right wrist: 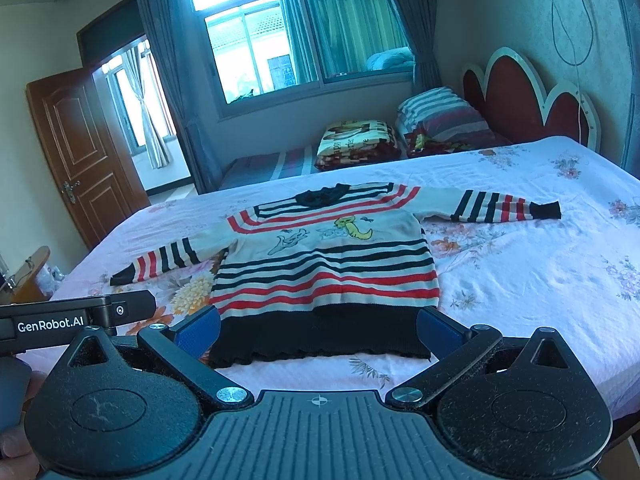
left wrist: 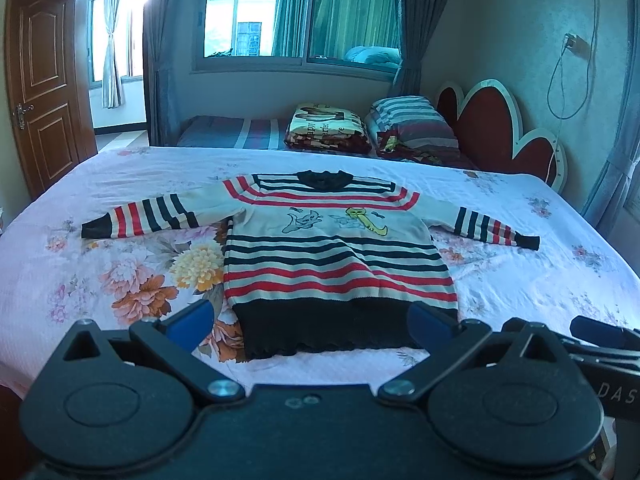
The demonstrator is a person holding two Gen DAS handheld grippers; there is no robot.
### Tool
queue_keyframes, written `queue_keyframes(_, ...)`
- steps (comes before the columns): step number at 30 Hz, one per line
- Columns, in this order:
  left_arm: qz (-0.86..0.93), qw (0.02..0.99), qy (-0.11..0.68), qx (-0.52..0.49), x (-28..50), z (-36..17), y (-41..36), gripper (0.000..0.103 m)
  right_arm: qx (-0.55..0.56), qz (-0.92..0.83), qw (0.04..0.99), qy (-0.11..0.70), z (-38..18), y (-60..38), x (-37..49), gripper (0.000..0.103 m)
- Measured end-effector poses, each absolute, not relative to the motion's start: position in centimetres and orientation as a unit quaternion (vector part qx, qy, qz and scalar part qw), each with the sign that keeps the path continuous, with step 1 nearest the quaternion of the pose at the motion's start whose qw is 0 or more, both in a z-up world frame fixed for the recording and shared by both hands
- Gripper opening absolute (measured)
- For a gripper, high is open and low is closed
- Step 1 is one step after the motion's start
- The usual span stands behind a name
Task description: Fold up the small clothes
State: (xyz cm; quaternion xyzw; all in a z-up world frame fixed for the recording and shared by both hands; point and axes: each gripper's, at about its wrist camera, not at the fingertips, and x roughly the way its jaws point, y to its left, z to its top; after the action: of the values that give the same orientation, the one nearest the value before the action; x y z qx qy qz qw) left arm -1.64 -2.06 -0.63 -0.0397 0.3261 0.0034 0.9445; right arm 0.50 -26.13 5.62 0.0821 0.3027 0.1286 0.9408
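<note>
Nearest, the left gripper point(left wrist: 310, 322) hangs with jaws spread wide and empty above the bed's near edge; the right gripper point(right wrist: 318, 330) is likewise released, holding nothing. Just beyond both, the striped children's sweater point(left wrist: 332, 248) lies flat on the floral bedsheet point(left wrist: 120, 280), hem toward the near edge, sleeves outstretched. Farther off, a folded blanket point(left wrist: 328, 128) and a striped pillow point(left wrist: 412, 120) lie on a second bed.

One sweater point(left wrist: 336, 256), two grippers, one pillow point(left wrist: 412, 124), one folded blanket point(left wrist: 326, 128).
</note>
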Motion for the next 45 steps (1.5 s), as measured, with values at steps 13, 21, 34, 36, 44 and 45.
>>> queue_keyframes(13, 0.001, 0.944, 0.328, -0.042, -1.5, -0.9, -2.2, 0.103, 0.085, 0.126, 0.940, 0.305, 5.5, -26.3, 0.6, 0.103)
queue_keyframes(21, 0.002, 0.943, 0.329, -0.043, -1.4, -1.1, -2.0, 0.103, 0.086, 0.126, 0.939, 0.307, 5.5, -26.3, 0.6, 0.103)
queue_keyframes(34, 0.003, 0.944, 0.327, -0.042, -1.3, -1.3, -2.0, 0.103, 0.090, 0.126, 0.940, 0.304, 5.4, -26.2, 0.8, 0.103)
queue_keyframes(36, 0.004, 0.944, 0.326, -0.042, -1.3, -1.4, -1.9, 0.103, 0.090, 0.125, 0.940, 0.306, 5.3, -26.1, 0.9, 0.103)
queue_keyframes(44, 0.008, 0.942, 0.331, -0.044, -0.4, -2.0, -1.2, 0.103, 0.089, 0.121, 0.939, 0.309, 5.2, -25.9, 1.4, 0.103)
queue_keyframes(45, 0.008, 0.942, 0.333, -0.045, -0.2, -2.0, -1.1, 0.103, 0.089, 0.121, 0.939, 0.309, 5.1, -25.9, 1.5, 0.103)
